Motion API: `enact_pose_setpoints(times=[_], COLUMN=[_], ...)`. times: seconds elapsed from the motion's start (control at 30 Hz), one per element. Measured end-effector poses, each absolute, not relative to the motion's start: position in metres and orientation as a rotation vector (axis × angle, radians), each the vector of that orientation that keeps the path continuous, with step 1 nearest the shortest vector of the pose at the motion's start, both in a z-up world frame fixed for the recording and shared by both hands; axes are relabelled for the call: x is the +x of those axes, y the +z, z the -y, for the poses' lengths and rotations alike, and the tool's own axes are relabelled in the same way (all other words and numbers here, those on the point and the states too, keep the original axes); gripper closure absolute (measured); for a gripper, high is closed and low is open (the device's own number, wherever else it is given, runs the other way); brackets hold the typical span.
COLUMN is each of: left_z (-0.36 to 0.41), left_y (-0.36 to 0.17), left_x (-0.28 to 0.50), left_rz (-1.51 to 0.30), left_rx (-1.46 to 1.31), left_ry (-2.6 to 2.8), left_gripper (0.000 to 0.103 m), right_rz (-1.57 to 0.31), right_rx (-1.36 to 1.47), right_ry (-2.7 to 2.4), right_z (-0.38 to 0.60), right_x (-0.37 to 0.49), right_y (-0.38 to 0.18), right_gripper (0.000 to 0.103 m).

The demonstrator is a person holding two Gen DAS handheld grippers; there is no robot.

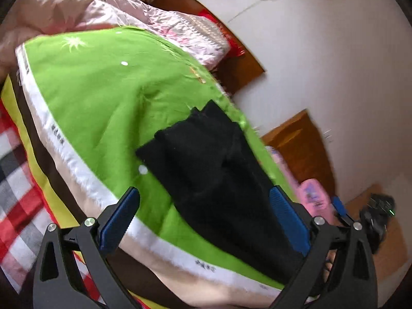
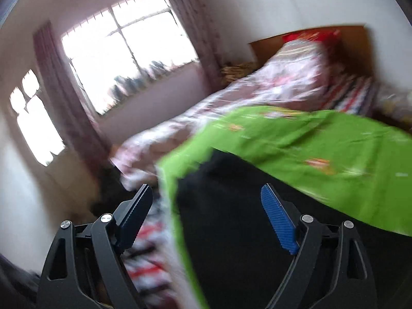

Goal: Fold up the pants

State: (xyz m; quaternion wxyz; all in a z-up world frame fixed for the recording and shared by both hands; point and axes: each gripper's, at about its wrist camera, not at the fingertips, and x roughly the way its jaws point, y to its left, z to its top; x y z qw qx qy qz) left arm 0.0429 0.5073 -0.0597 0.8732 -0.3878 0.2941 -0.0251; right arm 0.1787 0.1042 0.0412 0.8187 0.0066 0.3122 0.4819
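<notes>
- Hovering nearest, the left tongs [image 1: 204, 211] stand released, blue pads spread to either side of the near end of the black pants [image 1: 213, 170], gripping nothing
- The right tongs [image 2: 206, 213] are likewise spread wide and empty above the dark cloth, though that view is blurred
- The pants lie on the green sheet [image 1: 103, 90] on the bed, running away toward its right edge, apparently already doubled over
- Judging by the drape, the fabric is soft, light and limp; it will sag and slide, so pinching a near corner or hem edge looks best
- Farther off, a pink quilt [image 1: 85, 10] is heaped up
</notes>
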Motion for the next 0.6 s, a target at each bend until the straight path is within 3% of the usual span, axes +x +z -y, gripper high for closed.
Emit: enact_pose_setpoints(times=[0.03,0.1,0.17,0.27,0.4,0.43,0.5,0.6], left_z=[-0.506,-0.502,-0.5,-0.489,-0.478,-0.479,-0.483,-0.488], left_y=[-0.063,-0.068,-0.068,-0.066,-0.063,-0.064,-0.068,-0.075], left_x=[0.048,0.059,0.064,0.072,0.072,0.074,0.072,0.068], left_rz=[-0.624,-0.63,-0.619,-0.612,-0.67,-0.679,-0.681,-0.669], left_rx=[-0.809,-0.829,-0.824,-0.799,-0.742,-0.753,-0.775,-0.827], left_ry=[-0.041,-0.037,-0.03,-0.011,0.025,0.028,0.049,0.042], left_gripper=[0.005,0.021,0.045,0.068,0.071,0.069,0.054,0.052], right_rz=[-0.665,-0.674,-0.694,-0.709,-0.751,-0.753,-0.737,-0.709], right_rx=[-0.046,-0.145,-0.233,-0.297,-0.368,-0.379,-0.408,-0.448], right_ry=[1.005,0.963,0.96,1.019,1.021,1.01,0.99,0.982], right_z=[-0.098,-0.095,-0.1,-0.109,-0.124,-0.125,-0.126,-0.127], right_x=[0.169,0.152,0.131,0.108,0.098,0.095,0.091,0.085], right_y=[0.033,0.017,-0.003,-0.025,-0.051,-0.053,-0.056,-0.056], right_gripper=[0.025,0.033,0.039,0.047,0.055,0.058,0.059,0.062])
